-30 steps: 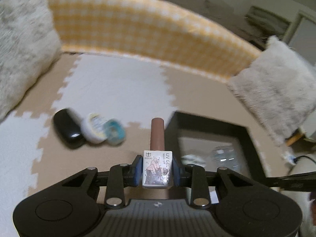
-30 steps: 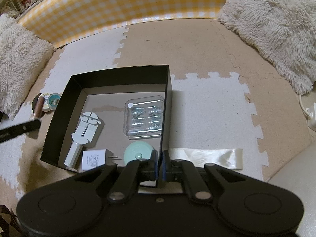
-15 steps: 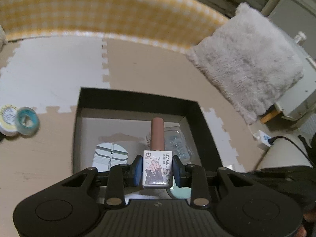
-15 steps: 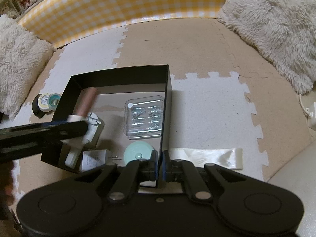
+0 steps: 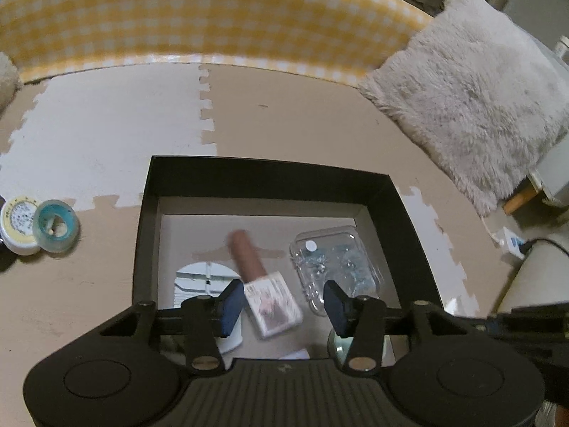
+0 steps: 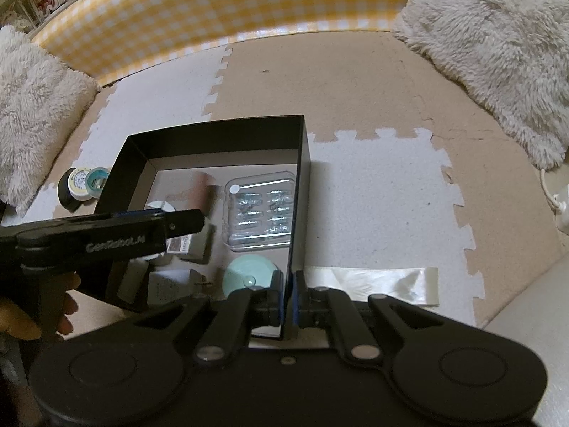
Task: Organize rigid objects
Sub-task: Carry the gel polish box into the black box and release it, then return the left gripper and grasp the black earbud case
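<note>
A black open box lies on the foam mat. My left gripper hangs over its inside, jaws opening. Between them a gel polish bottle, brown cap and white label, is blurred and tilted, clear of both pads. Seen from the right wrist, the left gripper reaches in from the left over the bottle. My right gripper is shut on the near end of the box's right wall. A clear plastic case, a mint round thing and a white plug lie in the box.
Two small round jars sit on the mat left of the box. A clear film strip lies right of it. Fluffy cushions and a yellow checked bolster ring the mat. A cable and plug lie far right.
My left gripper swung right from beside the jars to over the box, then its jaws parted and the bottle tipped loose. The right gripper kept still on the box wall.
</note>
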